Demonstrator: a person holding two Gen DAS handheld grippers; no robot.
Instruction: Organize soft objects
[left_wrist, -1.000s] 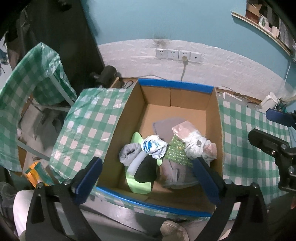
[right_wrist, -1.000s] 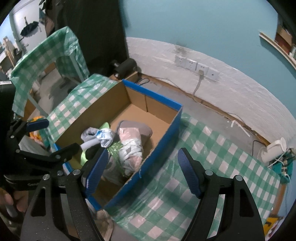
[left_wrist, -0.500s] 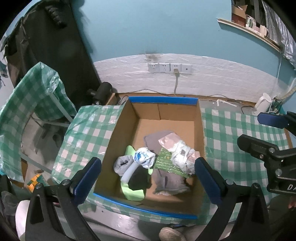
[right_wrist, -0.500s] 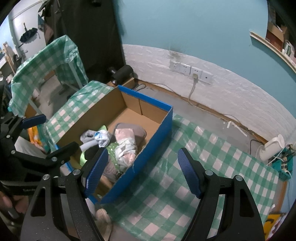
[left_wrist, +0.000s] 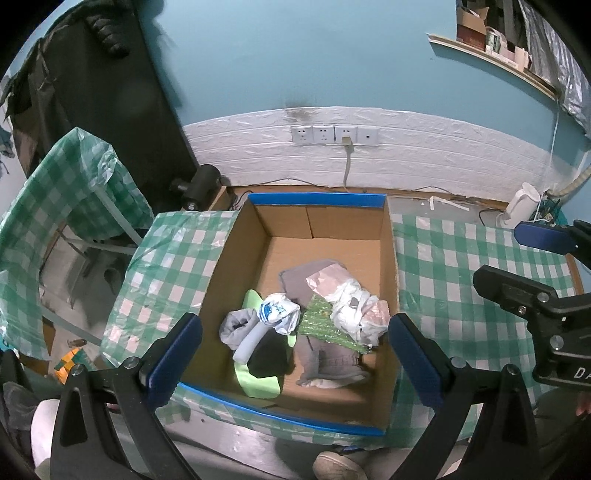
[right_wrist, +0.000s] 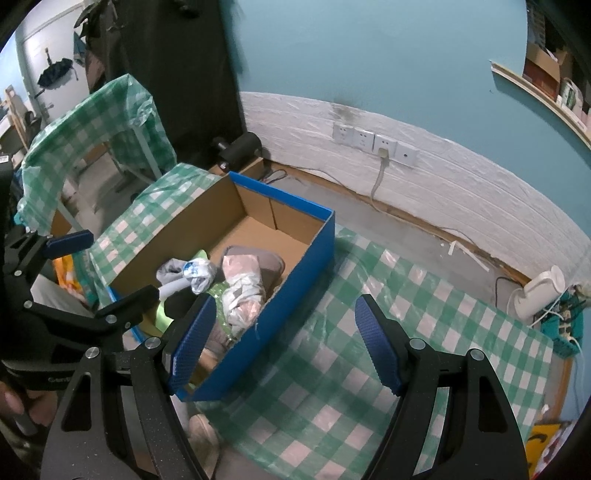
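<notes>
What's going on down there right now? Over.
Left gripper open, empty. Right gripper open, empty. Soft objects piled in cardboard box. Nothing blocking.

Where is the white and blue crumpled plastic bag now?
In the left wrist view the white and blue crumpled plastic bag lies inside the cardboard box, toward its near left, between the grey sock and the green sequin cloth.

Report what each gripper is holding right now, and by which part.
Nothing is held. The left gripper and the right gripper both stand open and empty, above the cardboard box where the soft items lie.
</notes>
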